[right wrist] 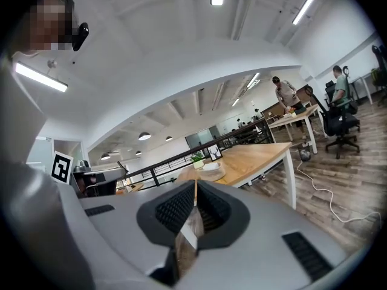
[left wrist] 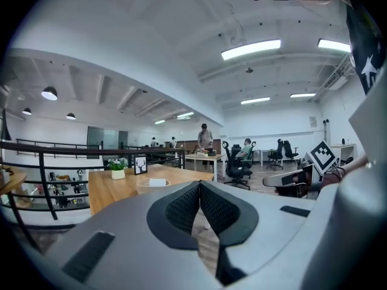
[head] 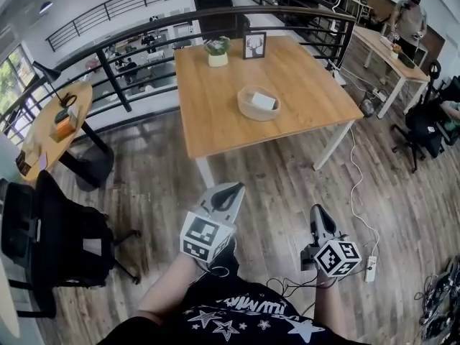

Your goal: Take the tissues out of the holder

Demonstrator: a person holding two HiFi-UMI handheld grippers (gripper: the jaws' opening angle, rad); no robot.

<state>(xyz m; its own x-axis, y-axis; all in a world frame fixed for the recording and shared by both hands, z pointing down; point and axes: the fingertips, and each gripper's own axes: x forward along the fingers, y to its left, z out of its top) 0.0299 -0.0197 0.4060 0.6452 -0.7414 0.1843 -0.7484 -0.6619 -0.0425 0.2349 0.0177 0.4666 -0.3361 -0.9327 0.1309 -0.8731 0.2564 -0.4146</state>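
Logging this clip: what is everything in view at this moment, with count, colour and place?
table: one, light wood, white legs, centre
tissue holder: one, beige, on the table's near half
tissues: one white stack, inside the tissue holder
potted plant: one, green in a white pot, table's far edge
picture frame: one, black, beside the potted plant
railing: one, black, behind the table
round side table: one, wood, left
office chair: one, black, near left
power strip: one, white, floor at right
left hand-held gripper: one, grey, low centre, jaws together
right hand-held gripper: one, grey, low right, jaws together
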